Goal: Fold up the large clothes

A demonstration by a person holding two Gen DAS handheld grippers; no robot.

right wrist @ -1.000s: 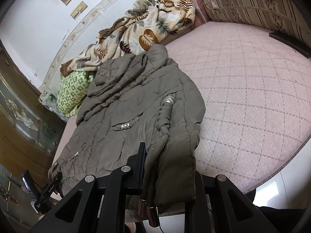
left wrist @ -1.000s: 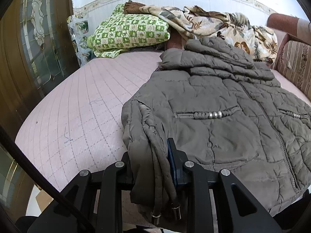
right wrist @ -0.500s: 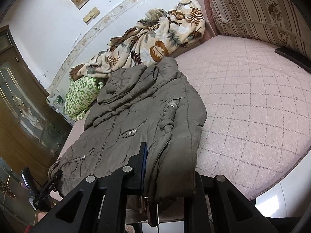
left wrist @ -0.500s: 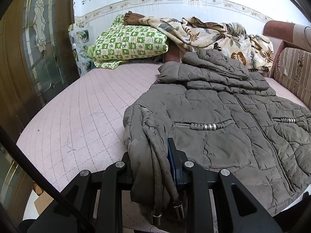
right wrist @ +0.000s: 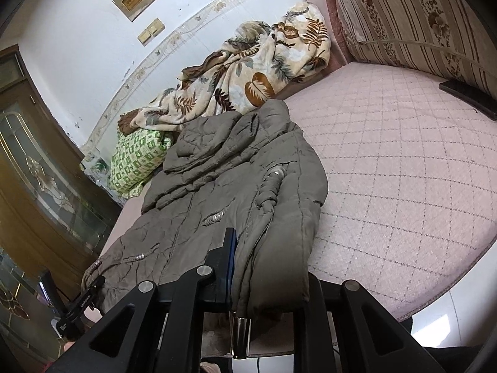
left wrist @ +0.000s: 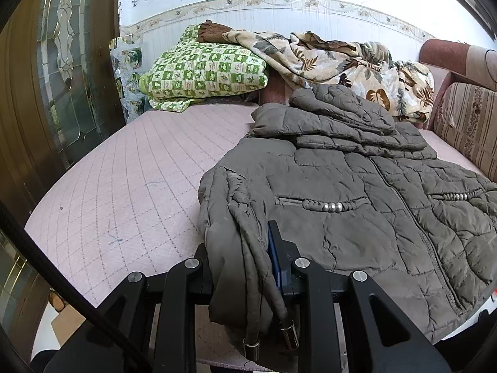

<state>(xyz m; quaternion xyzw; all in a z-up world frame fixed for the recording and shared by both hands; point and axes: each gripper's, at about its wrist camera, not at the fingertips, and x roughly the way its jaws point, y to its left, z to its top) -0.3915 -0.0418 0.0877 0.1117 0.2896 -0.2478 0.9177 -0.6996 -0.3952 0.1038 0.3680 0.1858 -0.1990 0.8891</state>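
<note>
A grey-brown quilted jacket (left wrist: pixel 357 192) lies front-up on the pink quilted bed (left wrist: pixel 124 192), hood toward the far wall, hem at the near edge. My left gripper (left wrist: pixel 245 248) is shut on the jacket's bunched hem corner at its left side; drawstrings with metal tips hang down from the grip. In the right wrist view the same jacket (right wrist: pixel 217 192) spreads out to the left. My right gripper (right wrist: pixel 267 264) is shut on its right hem corner, and one metal cord tip dangles below. Cloth hides most of the fingers.
A green checked pillow (left wrist: pixel 202 71) and a leaf-print blanket (left wrist: pixel 341 59) lie at the bed's far end. A striped cushion (right wrist: pixel 419 15) lines the right side, with a dark flat object (right wrist: pixel 466 93) below it. A glass-panelled wooden door (left wrist: pixel 62 77) stands left.
Both views have tipped slightly upward, showing more wall. The grips on the two hem corners are unchanged and the jacket lies as before.
</note>
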